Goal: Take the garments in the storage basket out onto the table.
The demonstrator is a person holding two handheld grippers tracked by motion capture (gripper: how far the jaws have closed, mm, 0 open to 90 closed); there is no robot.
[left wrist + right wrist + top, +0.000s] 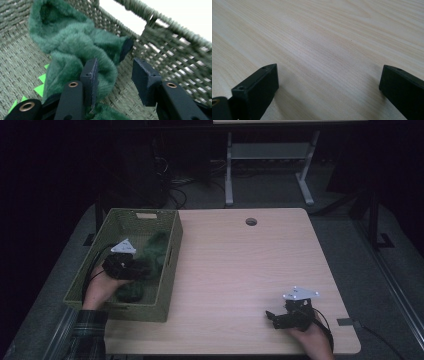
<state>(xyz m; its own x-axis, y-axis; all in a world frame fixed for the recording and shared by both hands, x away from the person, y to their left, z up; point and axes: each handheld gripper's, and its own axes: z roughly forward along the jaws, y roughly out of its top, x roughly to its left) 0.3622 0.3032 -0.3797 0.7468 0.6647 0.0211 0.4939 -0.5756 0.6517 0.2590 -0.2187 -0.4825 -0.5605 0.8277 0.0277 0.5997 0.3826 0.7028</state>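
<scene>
Left hand: your left gripper (131, 266) reaches into the green woven basket (171, 265) at the table's left, forearm entering from the near edge.
Left jaws: apart; one pad touches the dark green plush toy (75, 52), the gap between them holds no fur, and nothing is clamped.
Toy: lies inside the basket against its right wall, bright green felt spikes (40, 86) along one side.
Right hand: your right gripper (274, 317) rests low on the pale wooden table (240, 265), near right, pointing left.
Right jaws: wide apart over bare wood.
</scene>
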